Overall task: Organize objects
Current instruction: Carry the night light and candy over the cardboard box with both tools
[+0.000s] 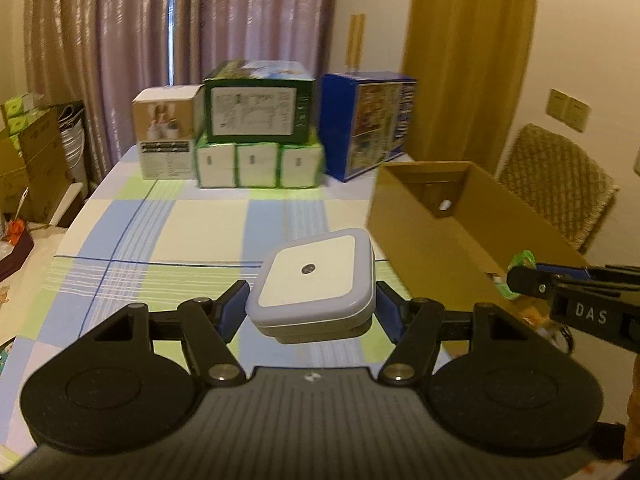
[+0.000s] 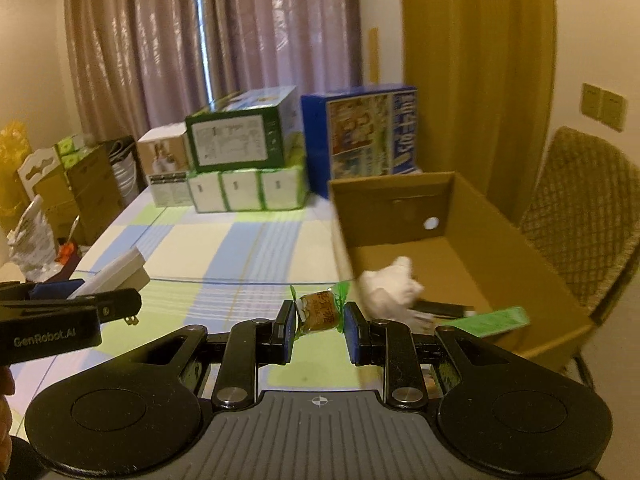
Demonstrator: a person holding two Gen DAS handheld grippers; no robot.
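The plug light [image 1: 316, 284] is a white square with a small dark dot in the middle. It sits in the middle of the left wrist view, held up off the bench [image 1: 192, 232]. The left gripper [image 1: 312, 308] has its jaws clamped on the light's two sides. In the right wrist view the light [image 2: 116, 272] shows at the left edge, tilted, with metal prongs under it.

The candy [image 2: 320, 312] is small, with a brown label and green twisted ends. It is in the middle of the right wrist view. The right gripper [image 2: 320, 330] has its jaws clamped on the candy's ends. In the left wrist view the right gripper's tip [image 1: 532, 280] pokes in from the right edge, with a bit of green wrapper [image 1: 522, 260] by it.

The box [image 2: 460, 208] is brown cardboard and open on top. It stands on the right side of the bench. Inside it lie a white crumpled wad [image 2: 392, 288], a dark flat thing [image 2: 444, 308] and a green flat thing [image 2: 496, 320].

The bench has a cloth with blue, green and cream squares. At its far end stand a blue carton [image 1: 368, 124], a green carton [image 1: 256, 108] on top of a tissue pack [image 1: 256, 164], and a tan carton [image 1: 168, 136]. Behind them hang curtains [image 1: 160, 32]. A woven chair [image 2: 584, 208] stands to the right of the box.
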